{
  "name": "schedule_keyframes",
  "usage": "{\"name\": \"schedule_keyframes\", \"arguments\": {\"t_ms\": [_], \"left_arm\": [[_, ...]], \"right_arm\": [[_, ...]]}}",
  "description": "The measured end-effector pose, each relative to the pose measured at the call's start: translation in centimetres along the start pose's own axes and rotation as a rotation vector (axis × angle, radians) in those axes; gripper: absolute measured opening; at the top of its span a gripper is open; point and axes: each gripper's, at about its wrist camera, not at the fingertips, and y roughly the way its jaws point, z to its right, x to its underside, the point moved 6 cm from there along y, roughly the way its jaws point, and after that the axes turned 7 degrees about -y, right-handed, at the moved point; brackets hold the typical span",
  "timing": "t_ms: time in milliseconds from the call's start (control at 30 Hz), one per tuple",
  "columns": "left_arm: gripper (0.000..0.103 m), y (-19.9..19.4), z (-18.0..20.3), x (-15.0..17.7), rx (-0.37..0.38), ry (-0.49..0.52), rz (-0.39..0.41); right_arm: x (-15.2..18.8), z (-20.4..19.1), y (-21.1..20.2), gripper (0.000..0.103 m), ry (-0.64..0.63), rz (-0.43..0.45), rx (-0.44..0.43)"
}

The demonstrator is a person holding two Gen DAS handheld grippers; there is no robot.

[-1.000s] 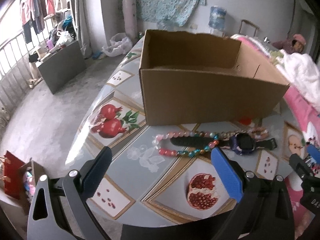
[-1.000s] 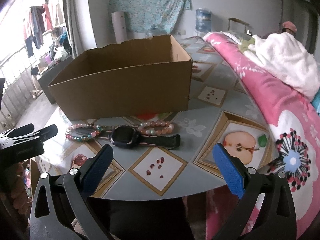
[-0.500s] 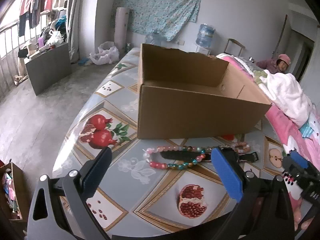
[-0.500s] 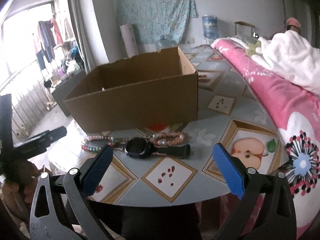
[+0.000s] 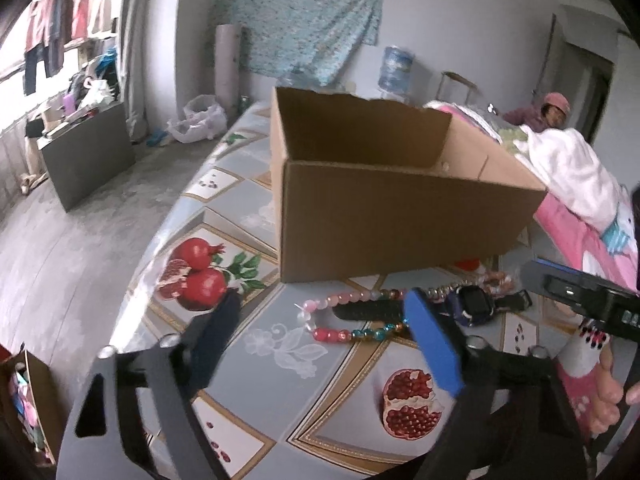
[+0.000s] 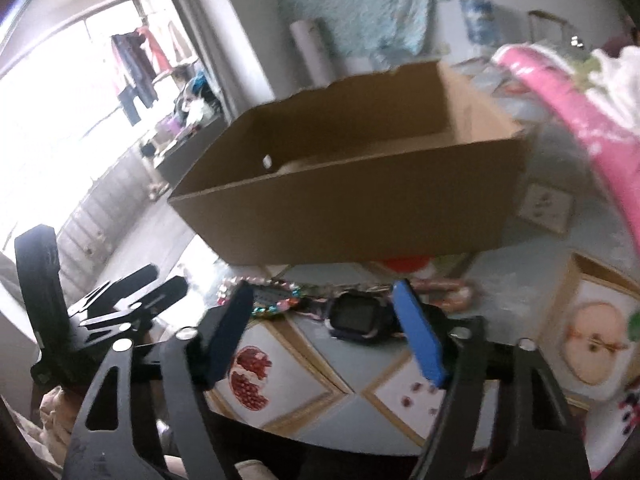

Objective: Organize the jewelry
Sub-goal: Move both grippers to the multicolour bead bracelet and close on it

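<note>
A pink and multicoloured bead necklace [image 5: 348, 334] lies on the table in front of an open cardboard box [image 5: 384, 216]. A dark purple smartwatch [image 5: 472, 310] lies to its right, with a pink bead bracelet [image 5: 496, 280] behind it. My left gripper [image 5: 324, 340] is open and empty, just short of the necklace. My right gripper [image 6: 324, 330] is open and empty, hovering before the smartwatch [image 6: 356, 316], with the necklace [image 6: 276, 302] to its left and the box [image 6: 360, 204] behind. The bracelet [image 6: 444, 288] looks blurred.
The table [image 5: 256, 344] has a fruit-print cloth and a near edge close to both grippers. A pink blanket [image 5: 580, 232] and white bundle [image 5: 572, 168] lie to the right. The left gripper's body [image 6: 100, 312] shows at the left of the right wrist view.
Both grippers have moved forward and lower toward the jewelry. Their jaws have narrowed but stay open. The right wrist view has tilted and is blurred by motion.
</note>
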Motion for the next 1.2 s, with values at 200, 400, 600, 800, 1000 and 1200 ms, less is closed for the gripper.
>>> {"name": "schedule_keyframes", "arguments": {"t_ms": [200,400,600,800,1000,1200], "left_arm": [[0.053,2.9,-1.1,0.6,-0.01,0.0,-0.083],[0.046,5.0,-1.5,1.3,0.01,0.005,-0.153],[0.044,5.8,-1.0,1.6,0.001,0.048,-0.165],[0.029,6.3,-0.5,1.6,-0.031,0.089,-0.157],[0.009,6.1,-0.6,1.6,-0.016,0.086,-0.145],[0.009,3.8,-0.2,0.9,0.016,0.085,-0.088]], "right_arm": [[-0.1,-1.6,3.2,0.039,-0.008,-0.088,-0.059],[-0.7,-2.8,5.3,0.035,-0.036,-0.146,-0.062],[-0.6,-4.1,6.7,0.024,-0.098,-0.21,-0.015],[-0.6,-4.7,7.3,0.019,-0.107,-0.237,0.0],[-0.7,-4.7,7.3,0.007,-0.119,-0.232,0.01],[-1.4,-5.1,5.7,0.007,-0.133,-0.172,0.005]]}}
